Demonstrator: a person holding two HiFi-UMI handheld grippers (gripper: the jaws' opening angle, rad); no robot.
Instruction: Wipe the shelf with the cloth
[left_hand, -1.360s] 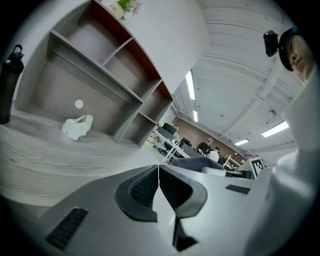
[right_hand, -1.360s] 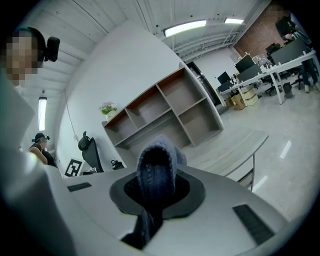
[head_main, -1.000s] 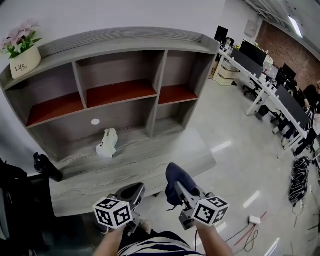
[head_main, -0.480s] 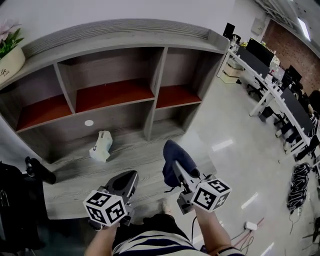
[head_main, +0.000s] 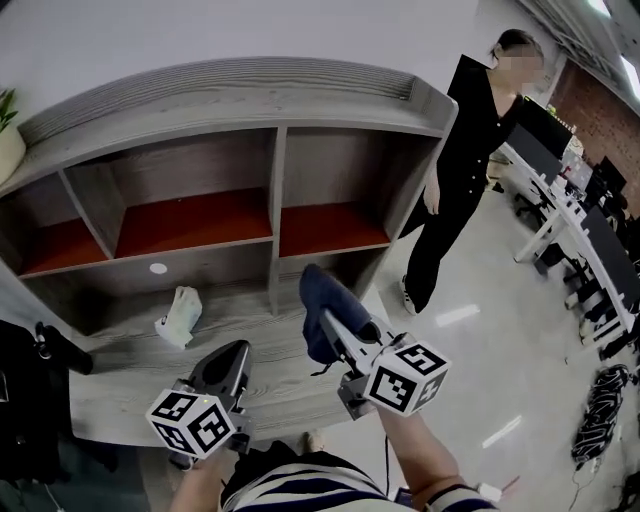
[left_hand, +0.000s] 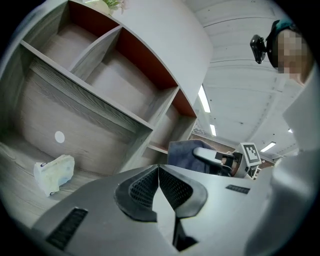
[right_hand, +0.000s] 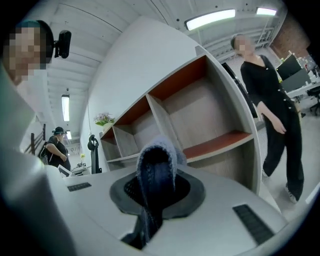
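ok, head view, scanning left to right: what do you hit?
Flower pot → crumpled white bag → left claw → dark blue cloth → person in black → office desks

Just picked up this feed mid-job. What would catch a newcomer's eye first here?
The dark blue cloth clamped in the right gripper stands out first, held up in front of the grey shelf unit with its red-brown boards. Next comes a person in black on the floor just right of the shelf. A crumpled white object lies on the lower ledge at left, beyond the shut, empty left gripper.
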